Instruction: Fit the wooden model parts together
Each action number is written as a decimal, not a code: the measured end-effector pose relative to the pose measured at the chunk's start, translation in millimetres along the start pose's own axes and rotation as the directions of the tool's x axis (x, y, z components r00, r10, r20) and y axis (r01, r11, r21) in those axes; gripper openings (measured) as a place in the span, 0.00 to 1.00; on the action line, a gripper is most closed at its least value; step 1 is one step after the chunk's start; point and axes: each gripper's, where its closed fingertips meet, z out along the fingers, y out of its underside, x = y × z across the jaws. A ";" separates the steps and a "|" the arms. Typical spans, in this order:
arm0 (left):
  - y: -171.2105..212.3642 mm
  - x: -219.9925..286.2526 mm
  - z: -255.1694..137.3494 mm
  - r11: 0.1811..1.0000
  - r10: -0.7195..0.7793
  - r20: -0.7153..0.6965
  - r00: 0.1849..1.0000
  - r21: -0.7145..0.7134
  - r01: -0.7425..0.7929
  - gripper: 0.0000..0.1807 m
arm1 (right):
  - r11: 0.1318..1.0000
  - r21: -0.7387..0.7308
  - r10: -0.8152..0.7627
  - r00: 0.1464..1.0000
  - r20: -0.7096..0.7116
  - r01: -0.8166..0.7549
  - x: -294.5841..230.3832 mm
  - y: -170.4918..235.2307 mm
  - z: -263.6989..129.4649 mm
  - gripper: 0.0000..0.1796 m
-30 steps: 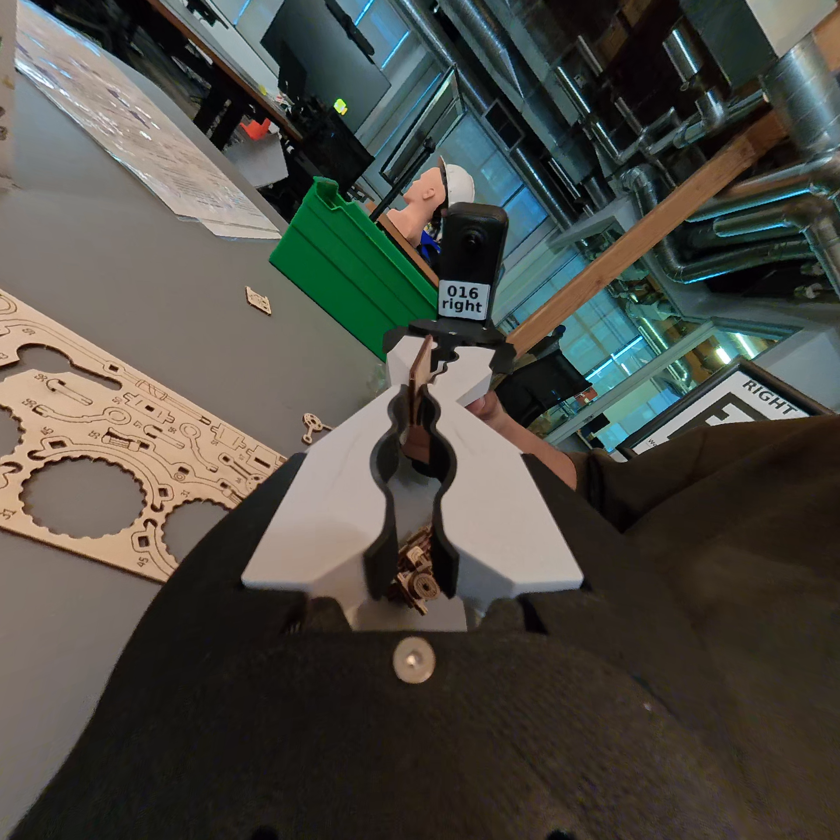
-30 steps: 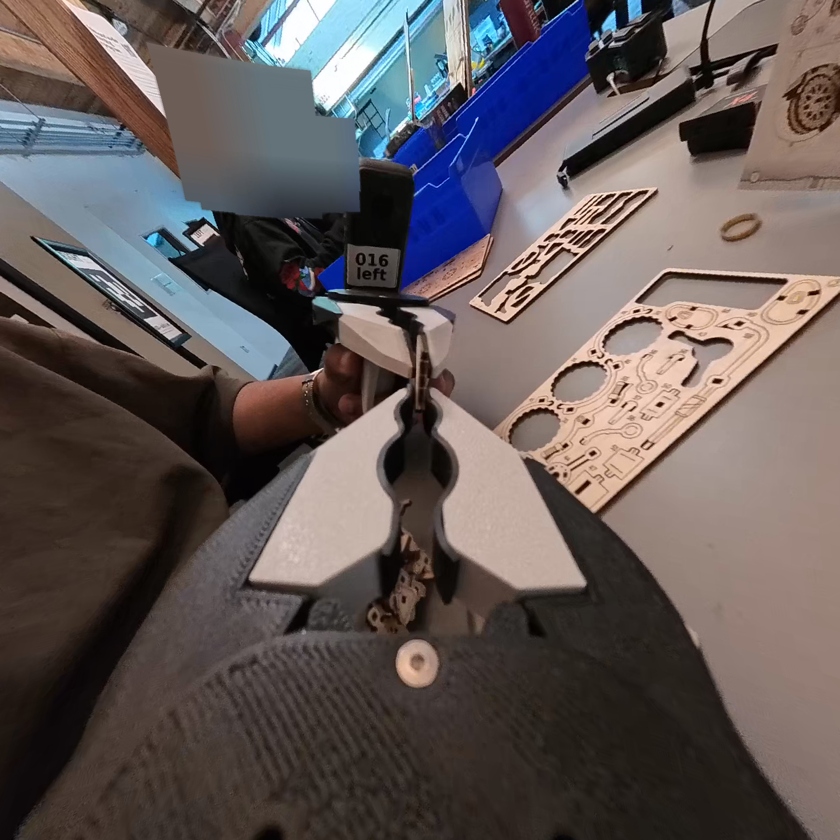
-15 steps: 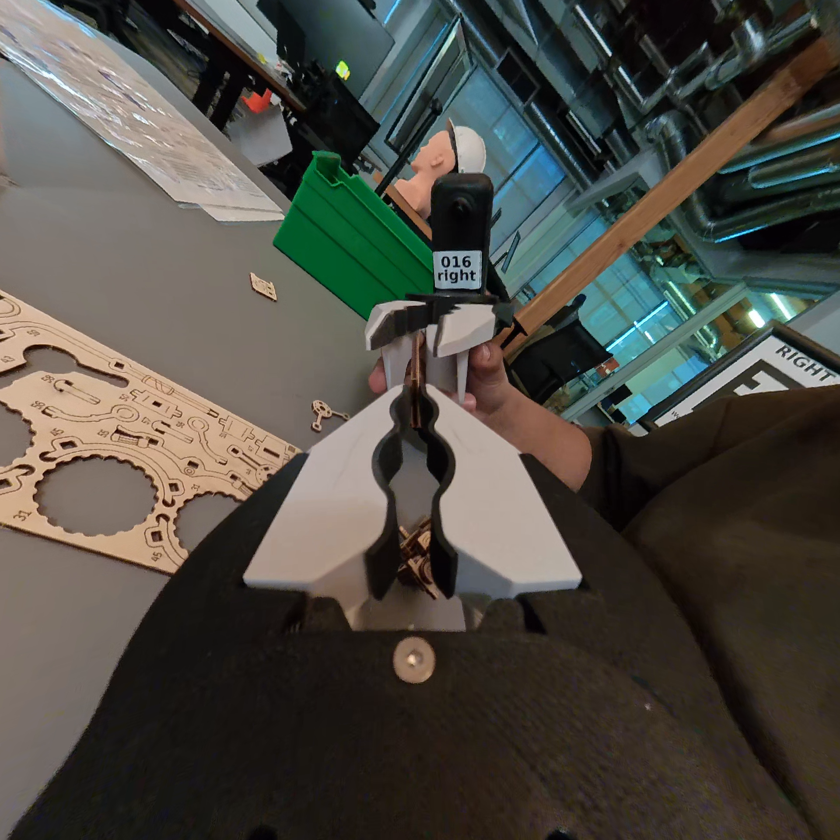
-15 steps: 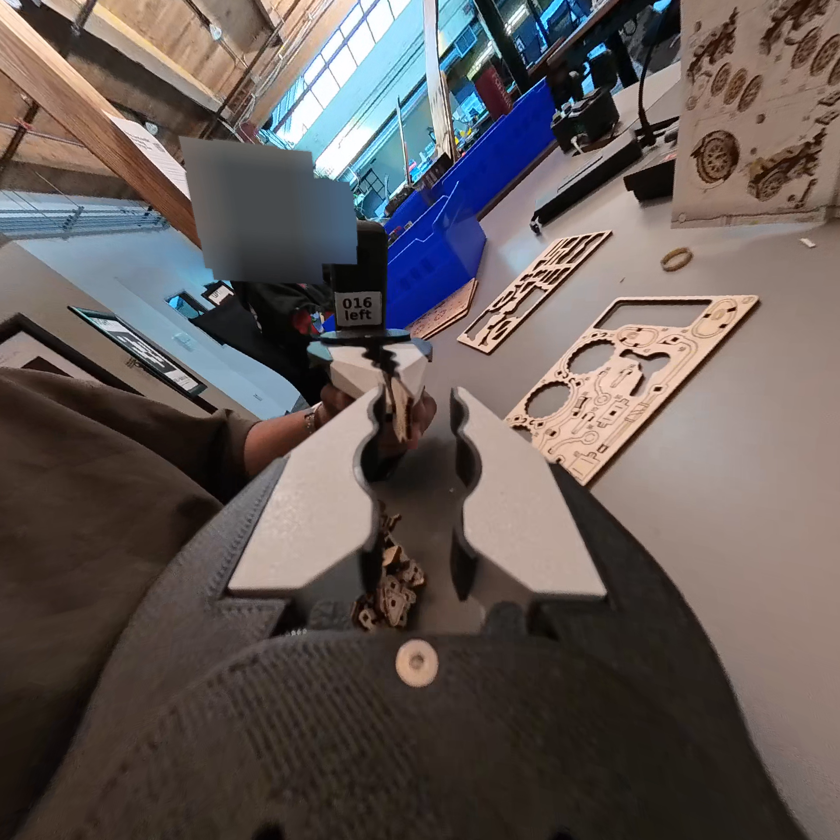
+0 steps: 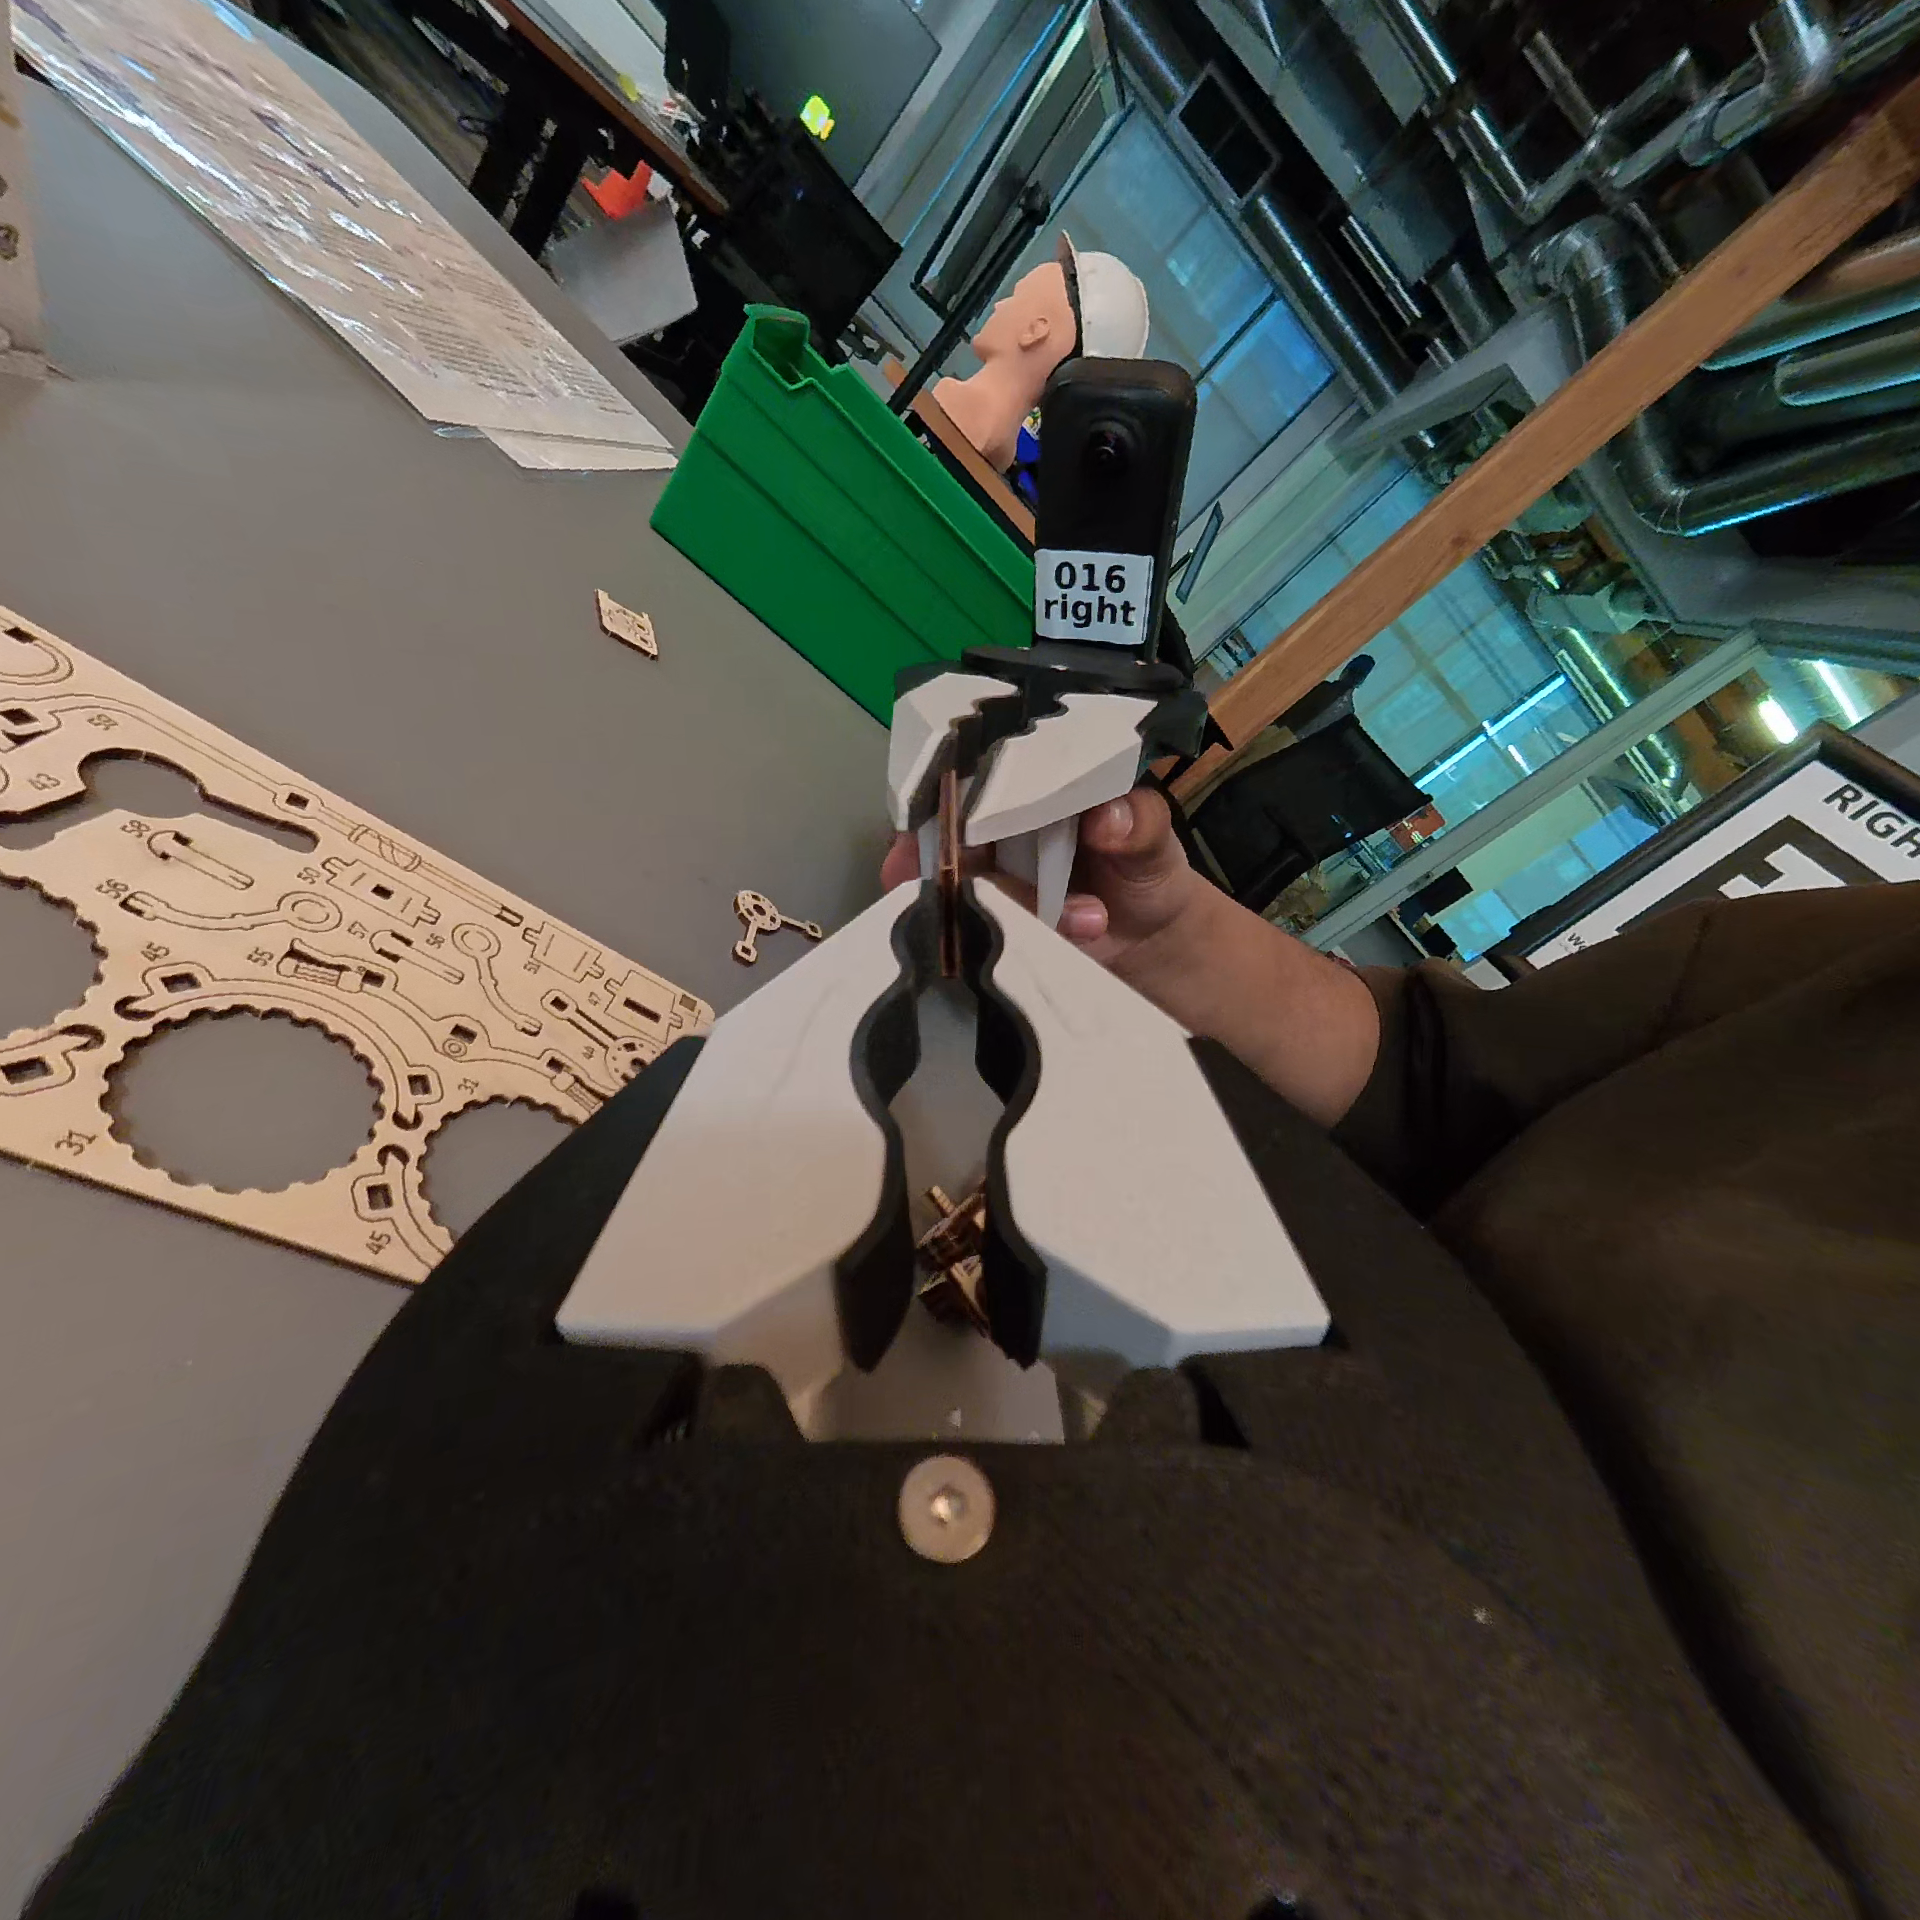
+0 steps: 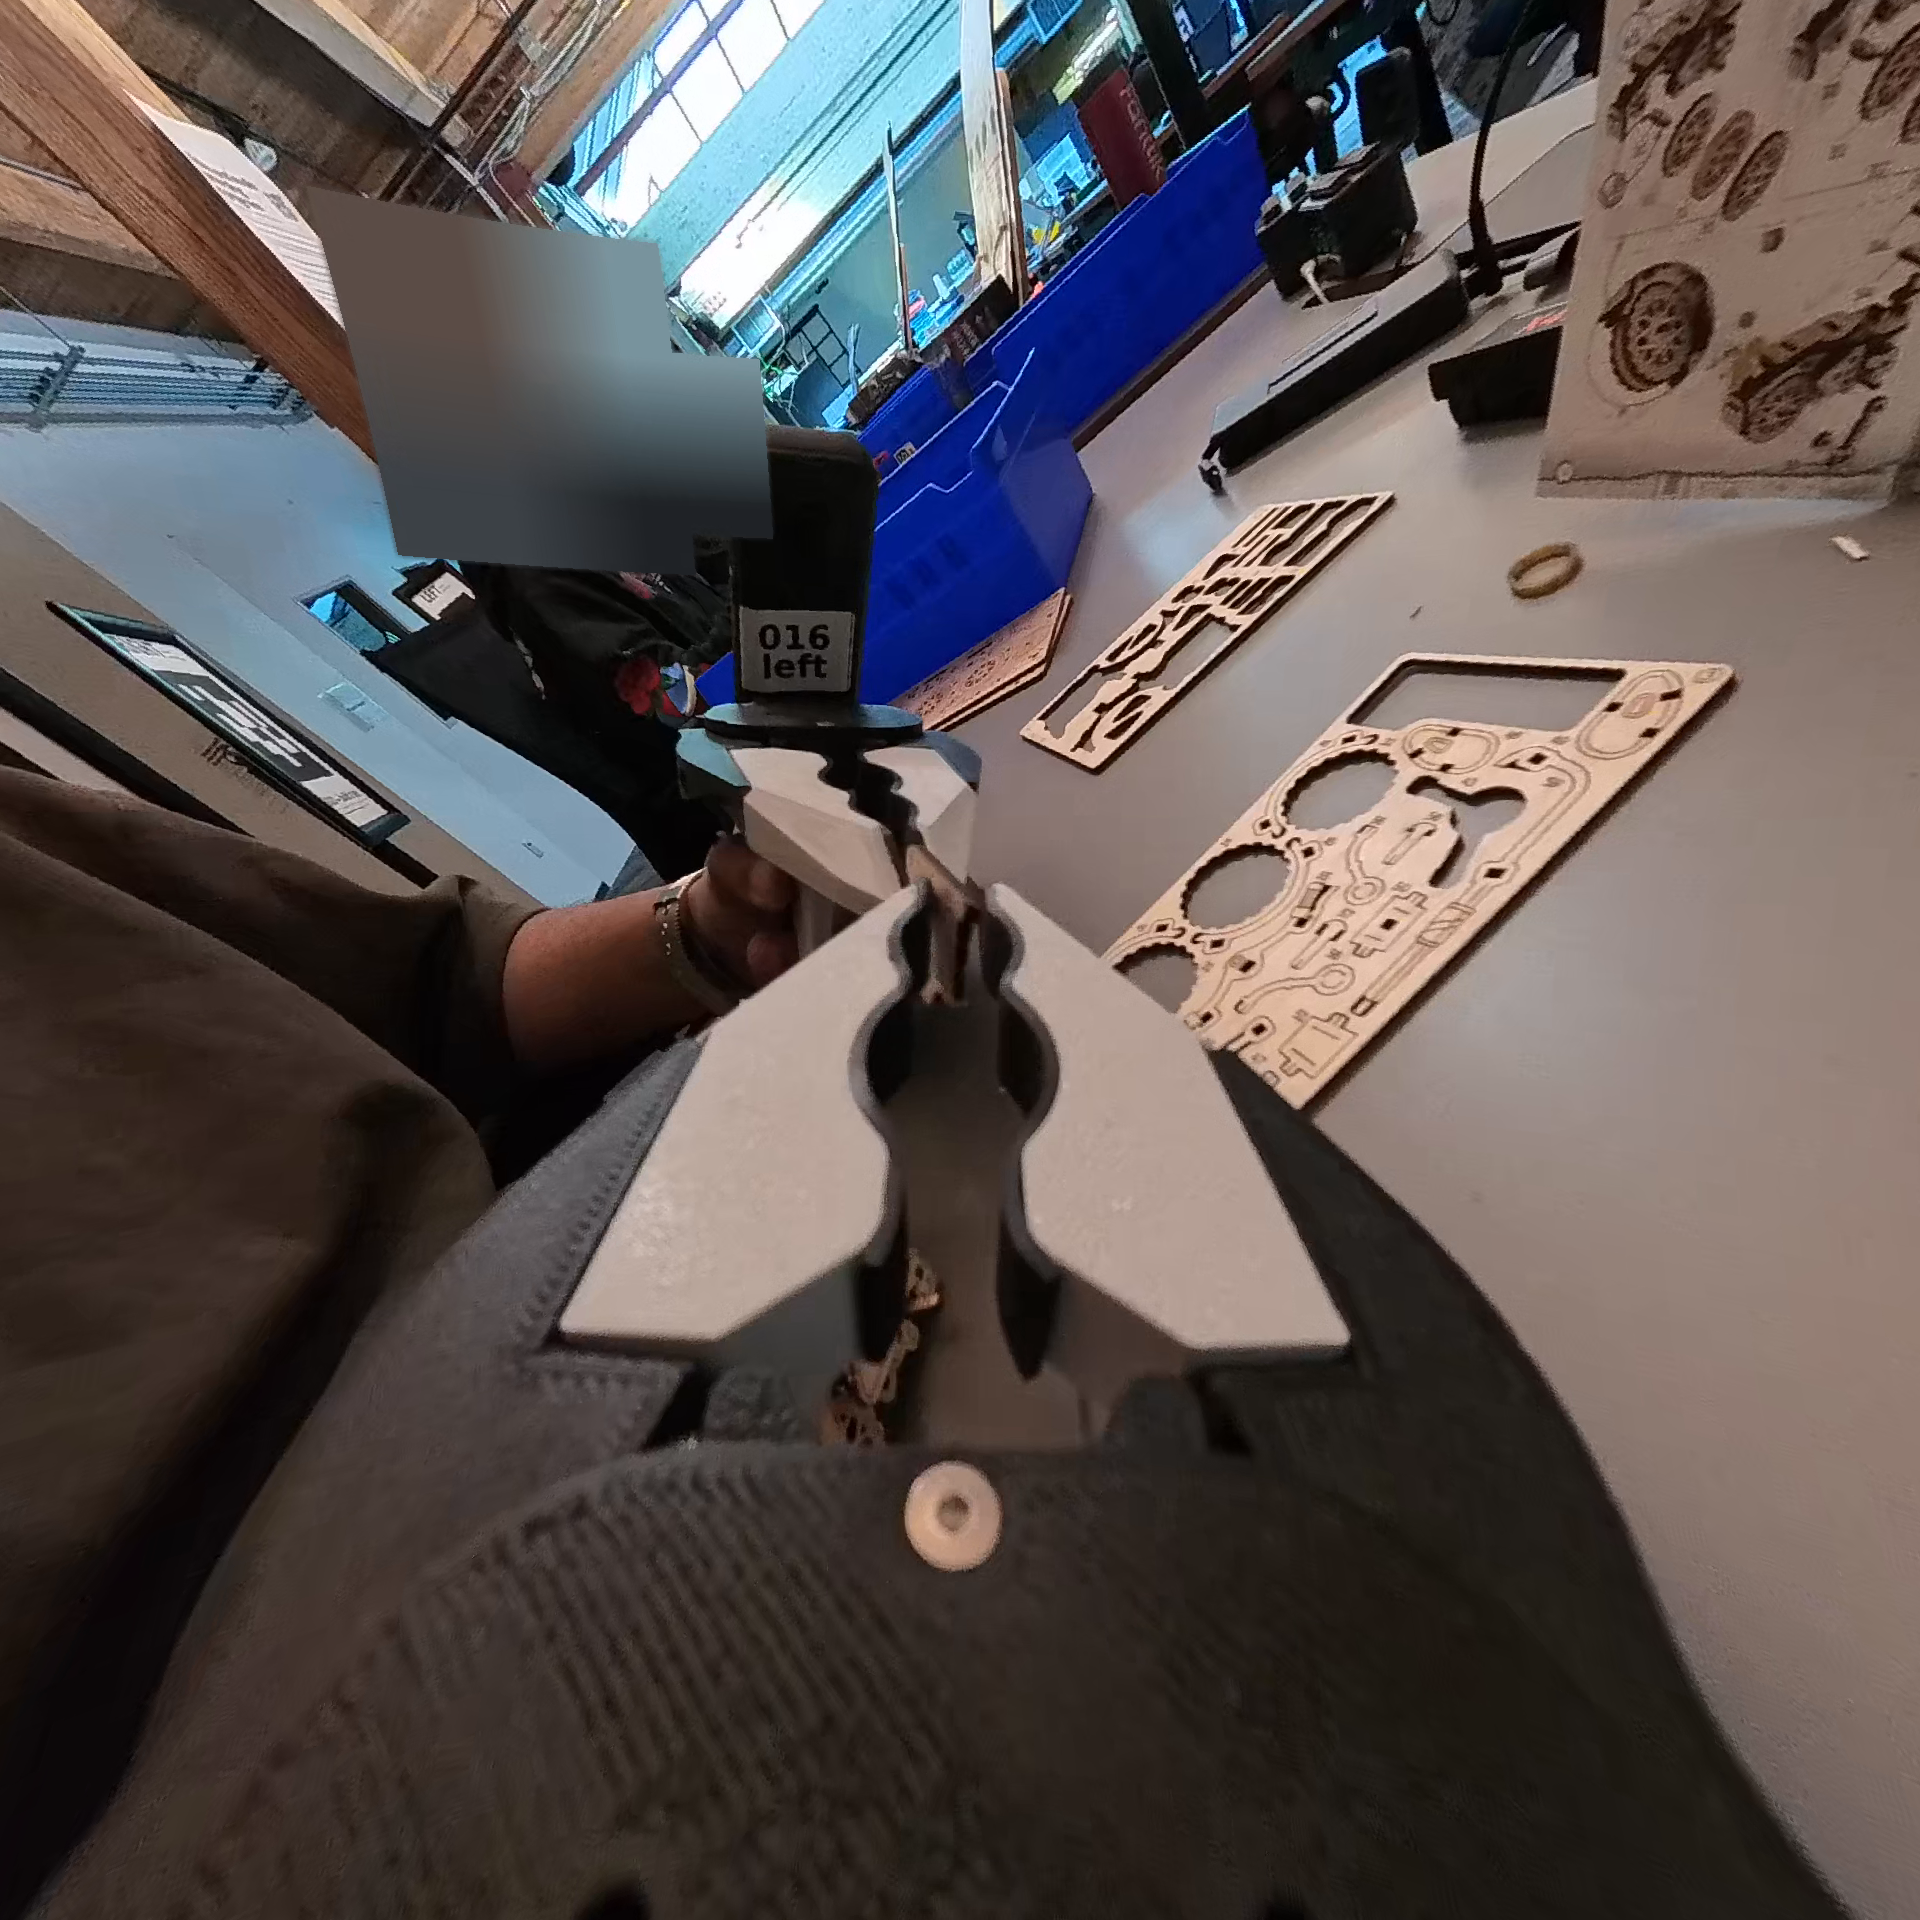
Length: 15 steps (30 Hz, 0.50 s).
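Left gripper (image 5: 948, 914): I had it clenched on the part (image 5: 948, 894), a thin wooden piece seen edge-on, brown along its burnt edge, pinched at the very tips.
Right gripper (image 6: 951, 914): tips nearly together around the same part (image 6: 948, 951); I could not tell whether they truly pinched it. In the left view the right gripper (image 5: 951, 821) met the part's far end.
Part's place: held in the air between the two grippers, above the table (image 5: 312, 582), touching neither sheet.
Bins: the green bin (image 5: 831, 499) sat at the table's far edge, its inside hidden from me. The blue bins (image 6: 997, 488) stood by the far sheets; I could not see their contents.
Hard to make out: small wooden bits (image 5: 951, 1257) showed low between my left fingers, too dark to identify. The part's face never turned to either camera.
Sheets: a cut sheet (image 5: 260, 987) with round toothed holes lay to my left, cut off by the frame. The same kind of sheet (image 6: 1455, 862) lay right, and a narrower sheet (image 6: 1205, 623) beyond it.
Loose pieces: a key-shaped piece (image 5: 764, 923) and a small square piece (image 5: 627, 623) lay on the table.
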 end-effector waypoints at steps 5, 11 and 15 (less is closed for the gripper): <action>1.4 -2.3 0.2 1.000 0.011 0.018 1.000 -0.009 -0.011 0.00 | 1.000 -0.008 0.001 1.000 -0.011 -0.002 2.2 1.5 0.6 0.03; -1.3 -3.0 -1.4 1.000 -0.009 0.012 1.000 0.009 0.009 0.00 | 0.999 0.045 -0.003 0.997 -0.072 0.006 15.0 -13.2 -15.3 0.10; -4.5 -6.0 -3.7 0.999 -0.030 0.014 0.999 0.028 0.029 0.00 | 0.978 0.210 0.043 0.990 -0.133 -0.014 32.1 -44.0 -49.3 0.11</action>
